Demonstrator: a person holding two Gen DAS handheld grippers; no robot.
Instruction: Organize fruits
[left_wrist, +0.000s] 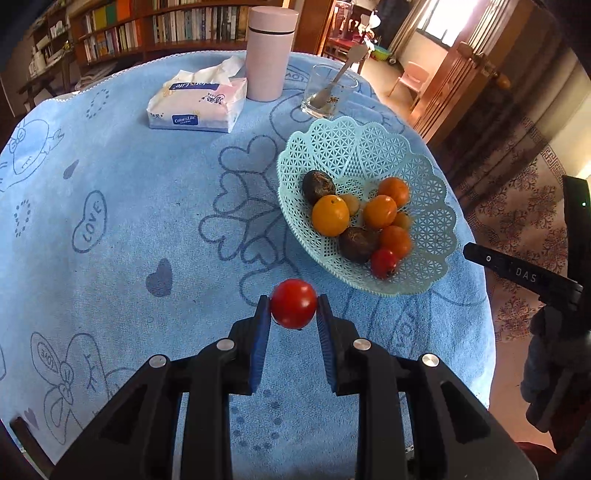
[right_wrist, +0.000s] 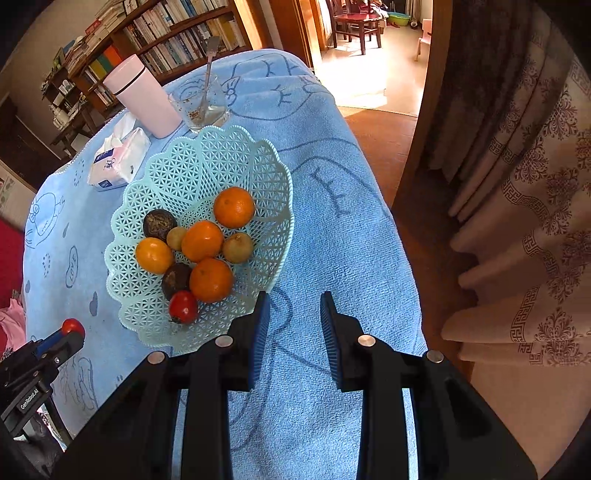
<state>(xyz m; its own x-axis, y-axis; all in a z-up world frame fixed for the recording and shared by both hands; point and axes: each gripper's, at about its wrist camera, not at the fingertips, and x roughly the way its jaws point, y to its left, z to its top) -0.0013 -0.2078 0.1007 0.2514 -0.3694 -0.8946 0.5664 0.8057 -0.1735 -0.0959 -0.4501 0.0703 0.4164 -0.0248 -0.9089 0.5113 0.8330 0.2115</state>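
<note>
Red tomato (left_wrist: 293, 303) sits pinched in my left gripper (left_wrist: 293, 308), clear of the cloth (left_wrist: 129, 206). Ahead and to its right lies the basket (left_wrist: 424, 221) (fruit already piled inside). My right gripper (right_wrist: 294, 314) is narrow and empty, basket ahead-left, about as near.

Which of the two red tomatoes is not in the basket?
The tomato clamped in the left gripper, above the cloth; the other tomato lies in the basket.

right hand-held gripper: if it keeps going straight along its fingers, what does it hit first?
Probably the blue towel covering the table, just right of the fruit basket. The right hand-held gripper holds nothing; depth is uncertain.
</note>
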